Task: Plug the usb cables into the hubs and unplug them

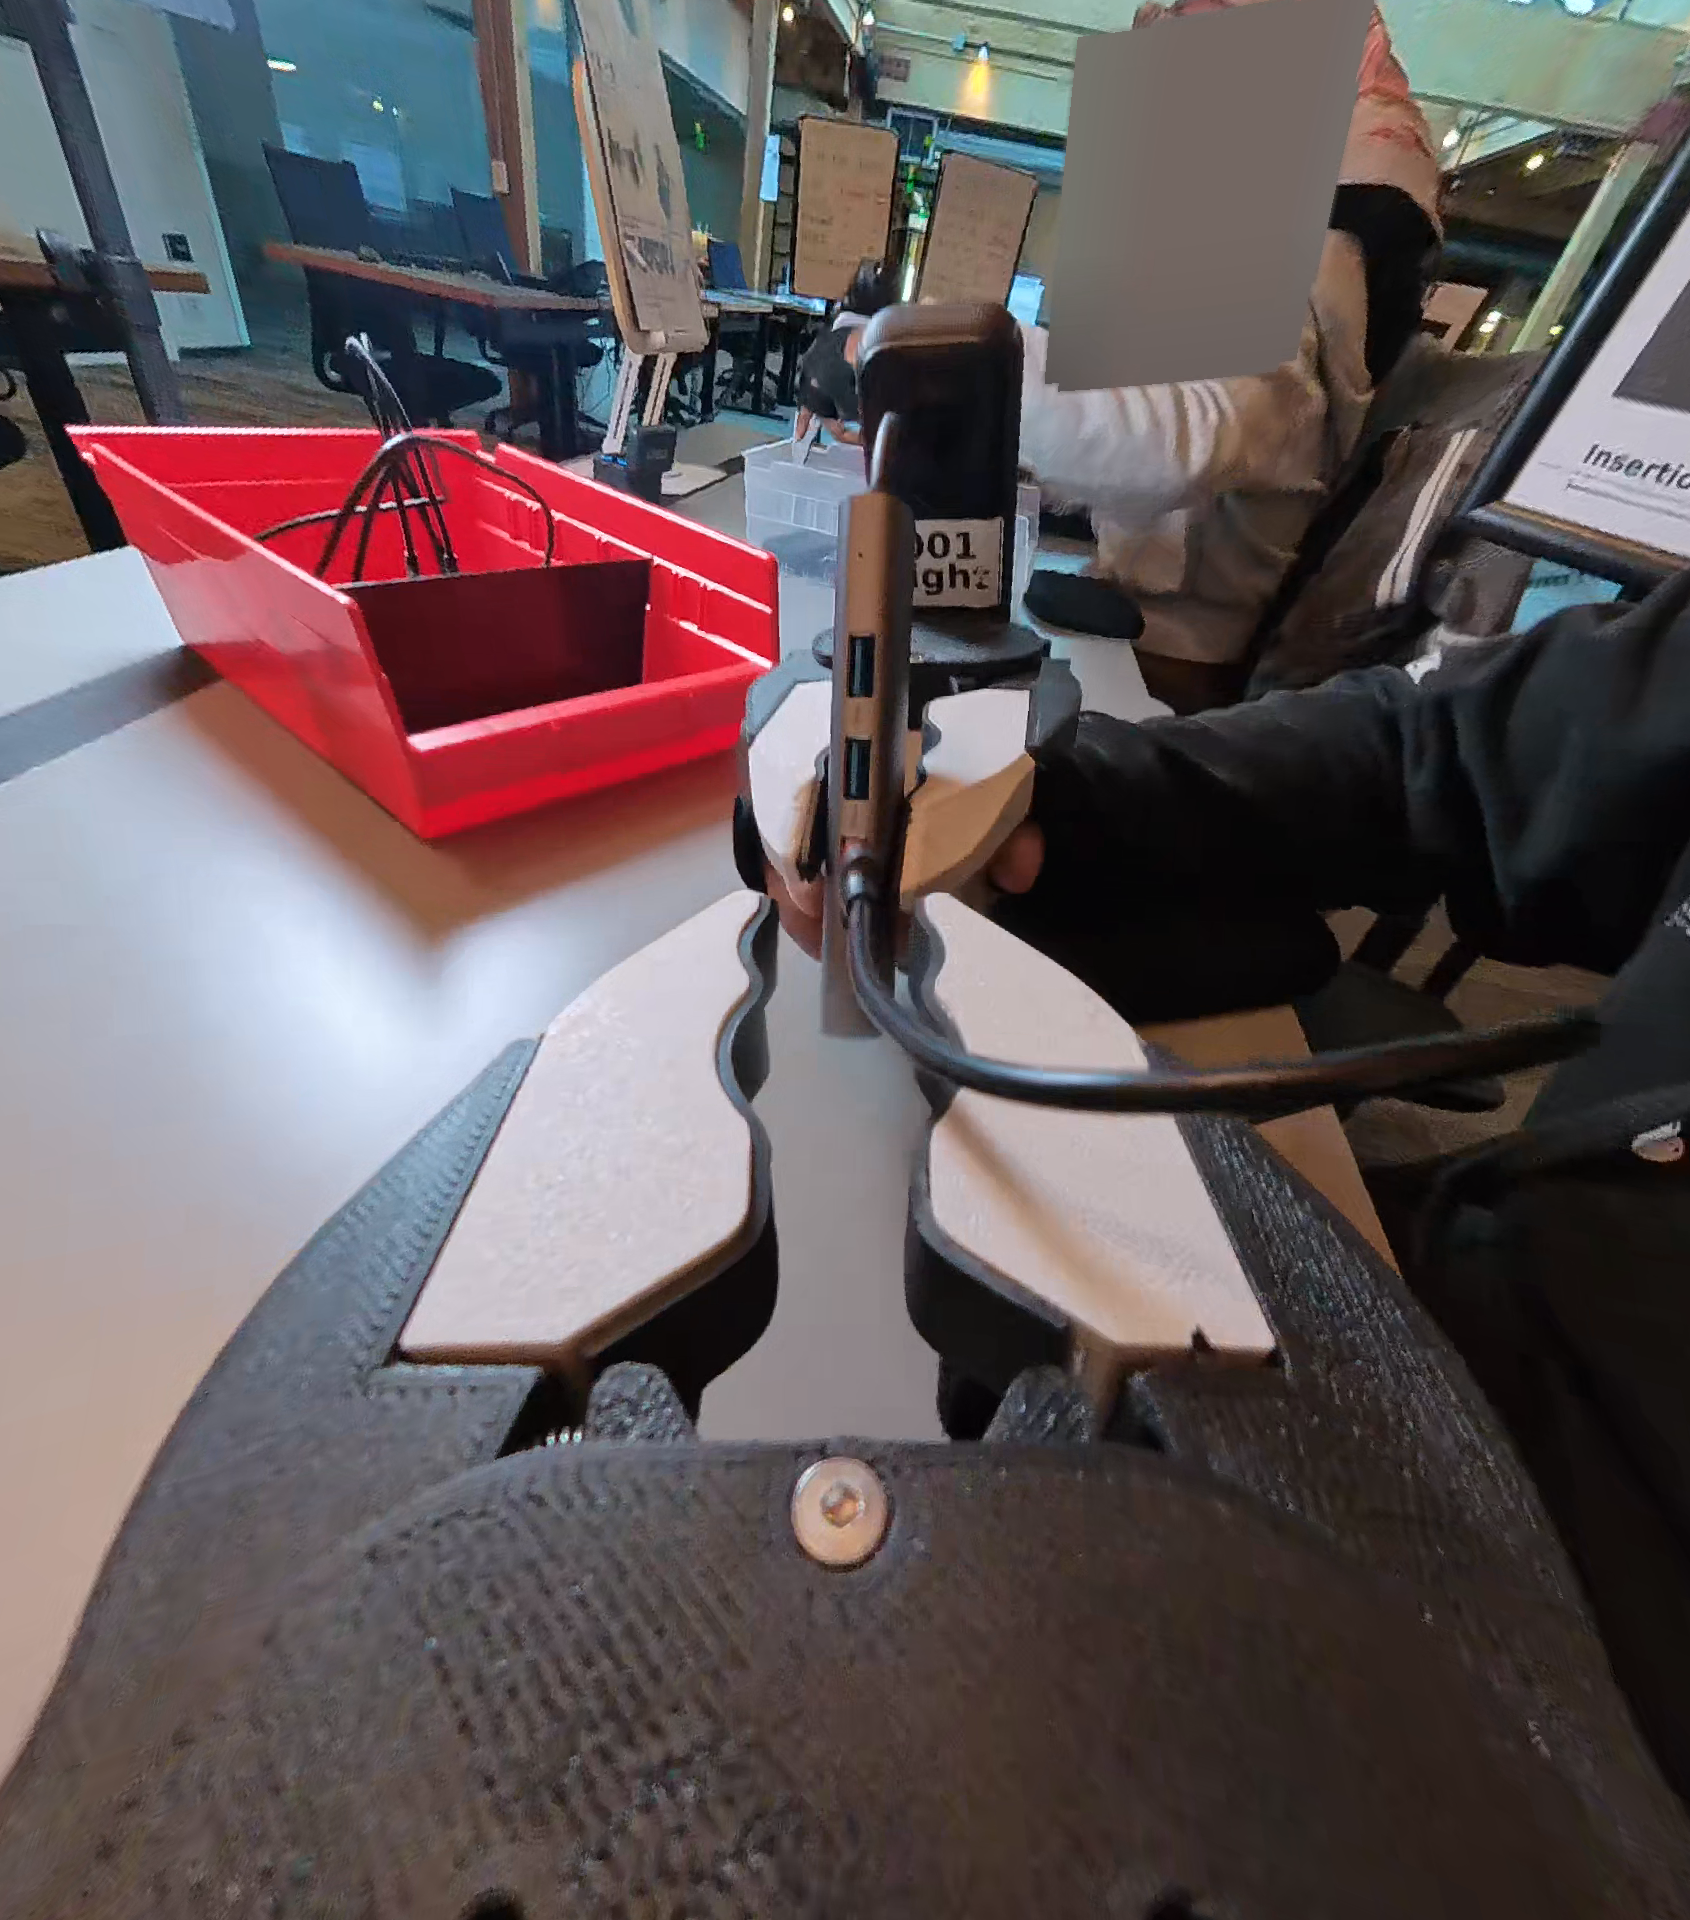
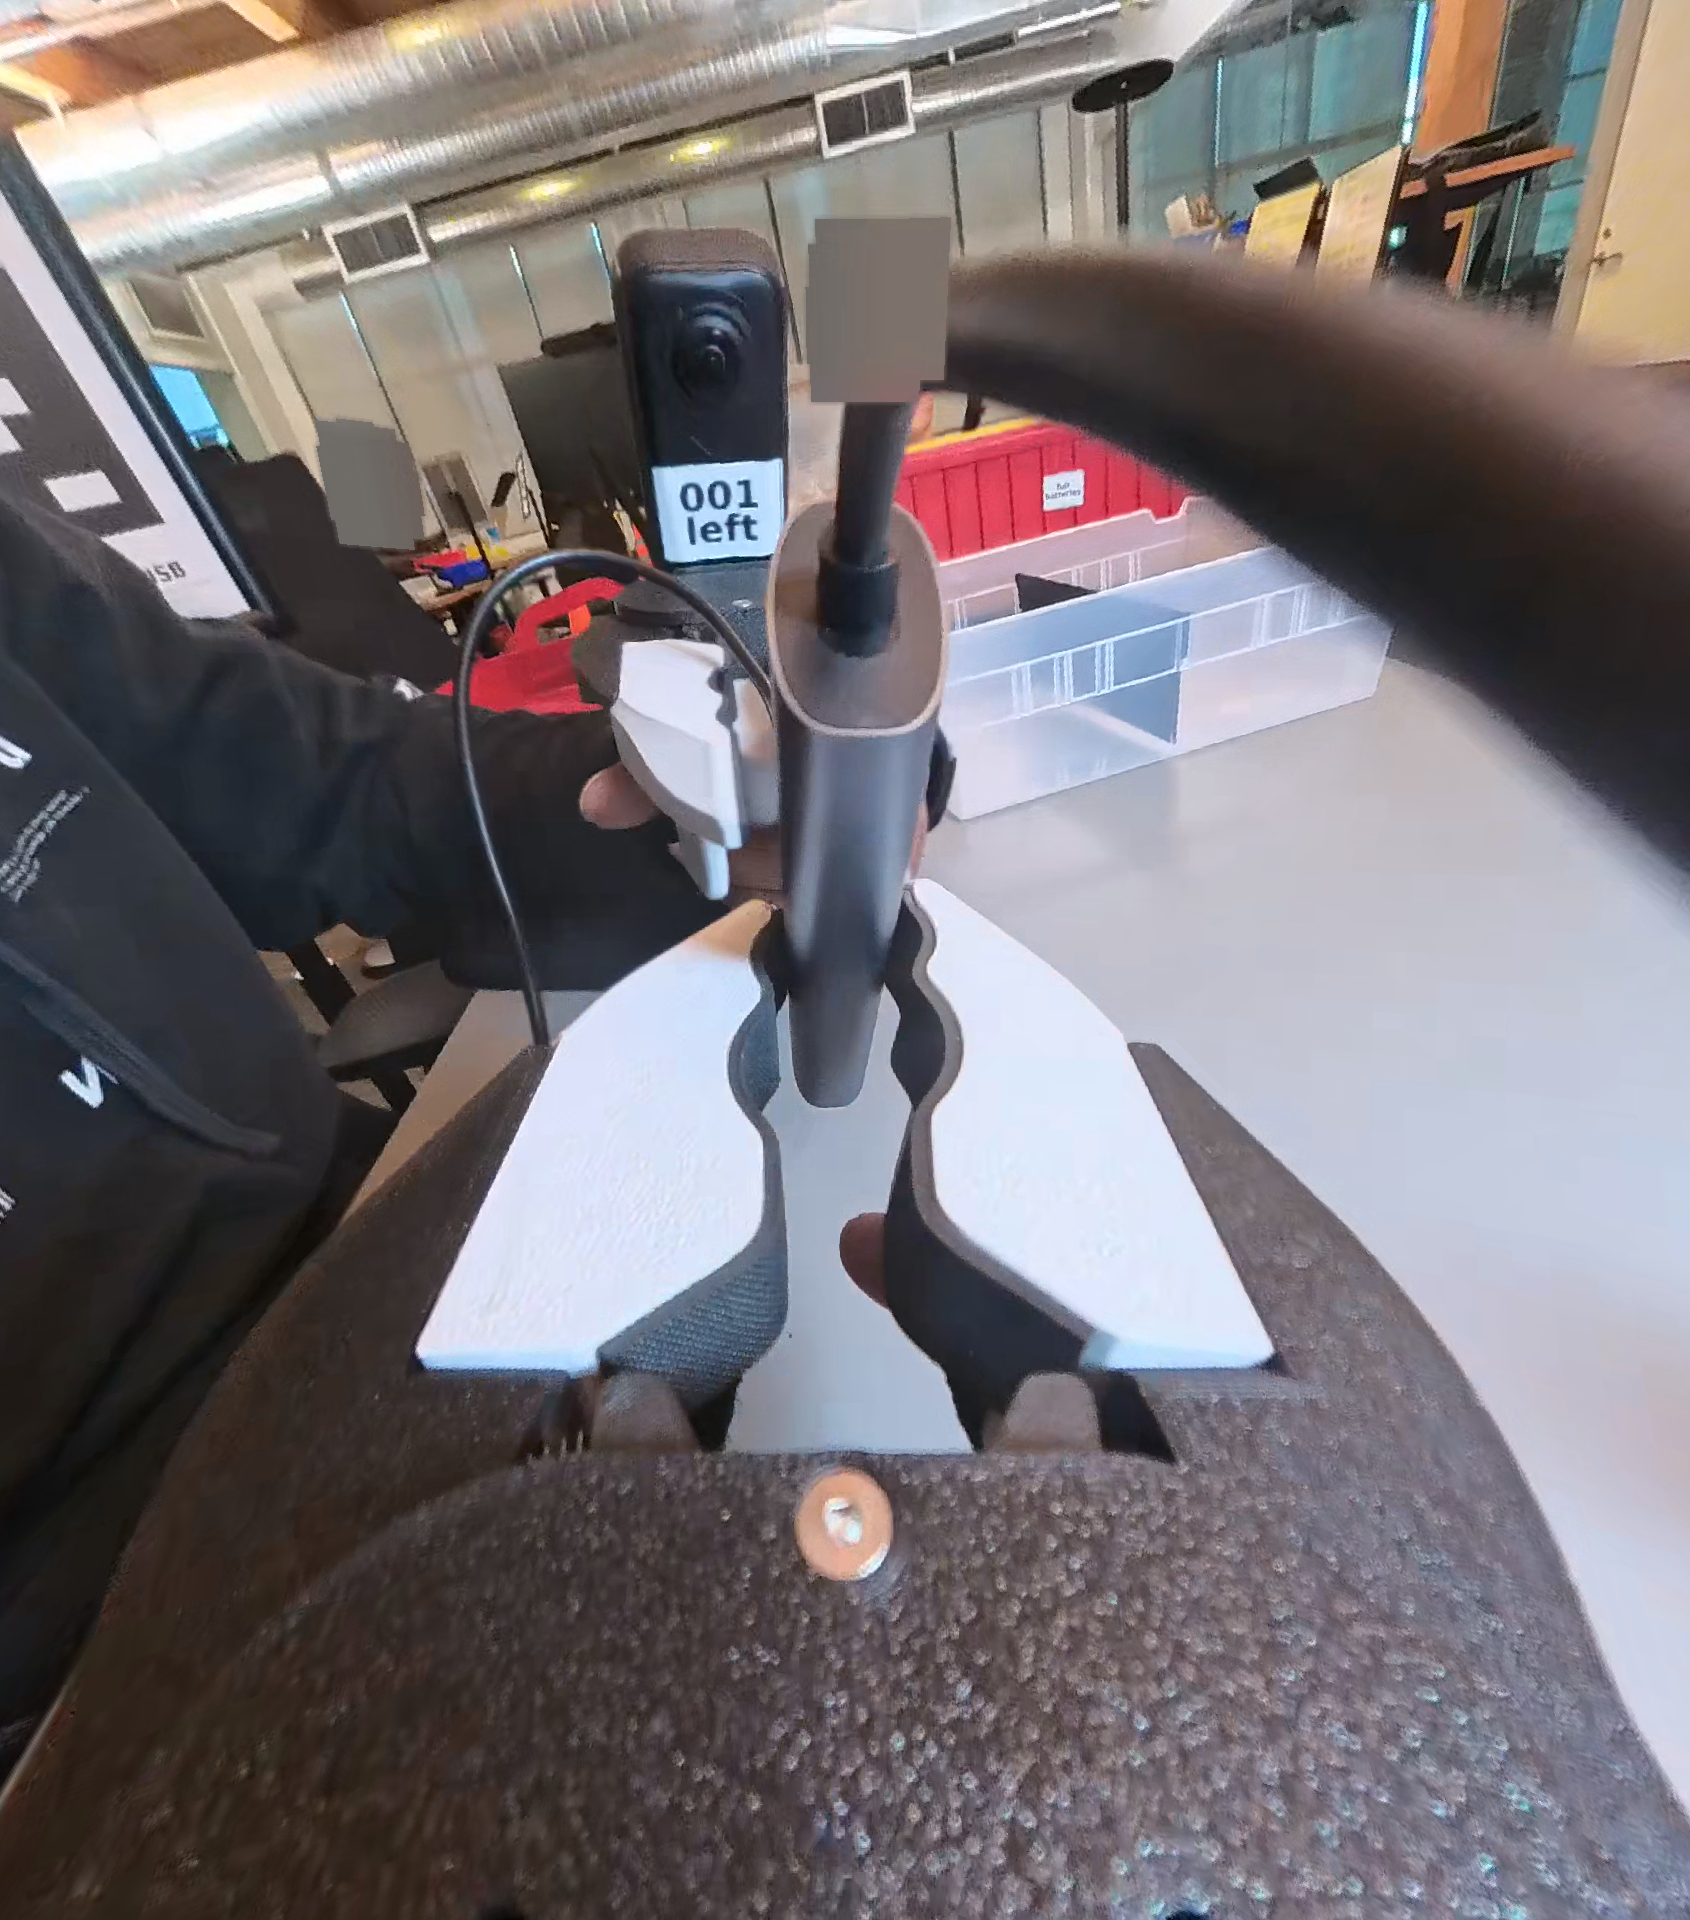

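Grey hub [image 1: 865, 665] with 2 blue ports; black cable [image 1: 1080, 1081]; red bin [image 1: 529, 769]; pale grey tabletop [image 1: 145, 987]; clear bin [image 2: 1236, 665].

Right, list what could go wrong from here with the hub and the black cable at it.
1. The black cable loops across one finger of the left gripper. Drawing that gripper back may snag it and tug the hub.
2. The right gripper clamps the upright hub low on its body, so a sideways pull on the cable could tilt it between the fingers.
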Demonstrator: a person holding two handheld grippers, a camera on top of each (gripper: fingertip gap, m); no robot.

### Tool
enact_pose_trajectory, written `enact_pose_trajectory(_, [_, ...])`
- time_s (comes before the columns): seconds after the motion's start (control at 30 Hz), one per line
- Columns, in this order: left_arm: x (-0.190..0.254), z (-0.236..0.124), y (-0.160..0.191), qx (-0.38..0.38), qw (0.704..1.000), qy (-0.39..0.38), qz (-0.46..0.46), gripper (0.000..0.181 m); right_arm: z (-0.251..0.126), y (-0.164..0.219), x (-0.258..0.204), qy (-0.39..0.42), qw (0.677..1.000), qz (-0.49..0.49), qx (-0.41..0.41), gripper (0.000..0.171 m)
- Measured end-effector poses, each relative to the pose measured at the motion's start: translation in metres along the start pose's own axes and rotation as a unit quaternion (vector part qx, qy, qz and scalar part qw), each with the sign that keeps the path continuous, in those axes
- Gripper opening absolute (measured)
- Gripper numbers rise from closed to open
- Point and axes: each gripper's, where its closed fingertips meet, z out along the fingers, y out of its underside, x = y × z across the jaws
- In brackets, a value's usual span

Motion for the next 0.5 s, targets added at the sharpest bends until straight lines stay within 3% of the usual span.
enact_pose_trajectory(0.17, [-0.001, 0.01, -0.008, -0.001, 1.0, 0.012, -0.002, 0.008, -0.004, -0.003, 0.002, 0.004, 1.0, 0.009, 0.007, 0.018])
enact_pose_trajectory(0.43, [-0.001, 0.017, -0.009, -0.041, 0.997, 0.05, -0.044, 0.008, -0.009, -0.004, 0.002, 0.003, 1.0, -0.006, -0.003, 0.018])
enact_pose_trajectory(0.5, [0.008, 0.017, -0.02, -0.004, 0.991, 0.09, -0.099, 0.008, -0.006, -0.004, -0.006, -0.016, 1.0, -0.015, -0.006, 0.018])
